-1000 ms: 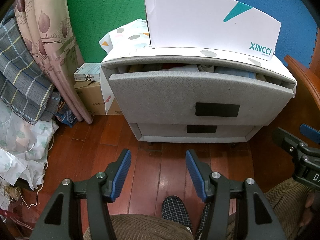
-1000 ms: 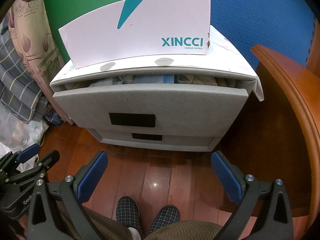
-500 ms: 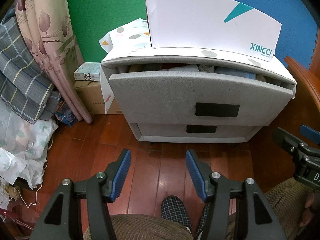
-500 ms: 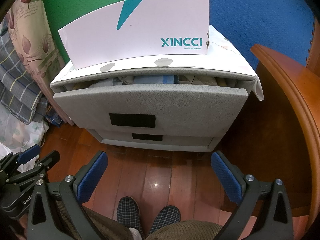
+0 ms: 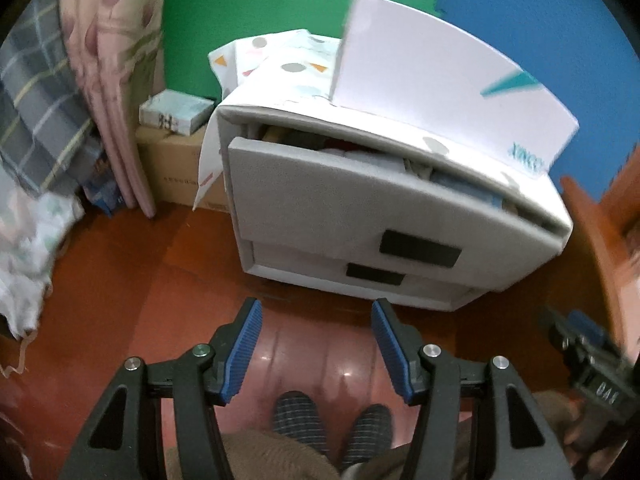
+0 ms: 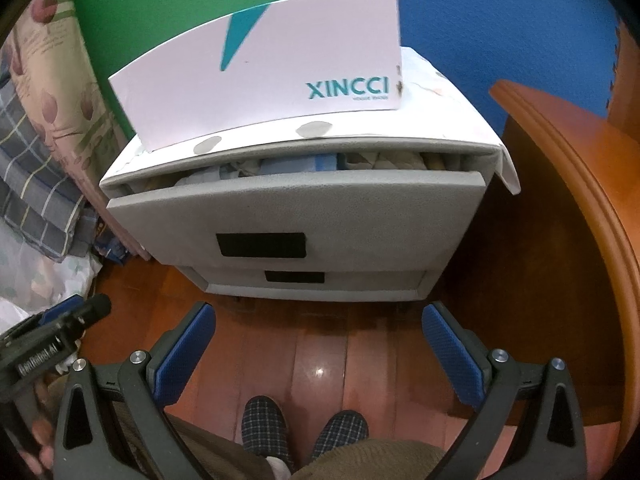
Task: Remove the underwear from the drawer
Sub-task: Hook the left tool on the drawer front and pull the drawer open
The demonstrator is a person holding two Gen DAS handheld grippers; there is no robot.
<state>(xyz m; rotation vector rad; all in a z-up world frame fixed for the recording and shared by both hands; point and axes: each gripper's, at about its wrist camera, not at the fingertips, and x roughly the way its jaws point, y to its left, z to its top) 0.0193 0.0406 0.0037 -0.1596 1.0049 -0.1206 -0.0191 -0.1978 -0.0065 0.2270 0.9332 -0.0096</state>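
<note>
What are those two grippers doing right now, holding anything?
Left gripper: open, holding nothing, above the floor.
Right gripper: open wide, holding nothing, short of the drawer.

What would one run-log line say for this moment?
stage: approach | top drawer: ajar, clothes showing | left gripper: open, empty | right gripper: open, empty

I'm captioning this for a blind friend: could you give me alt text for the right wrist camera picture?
A grey two-drawer cabinet stands ahead, its top drawer slightly open with folded clothes showing in the gap. The right gripper hangs open and empty above the wooden floor, short of the drawer. A white XINCCI box sits on top of the cabinet.
</note>
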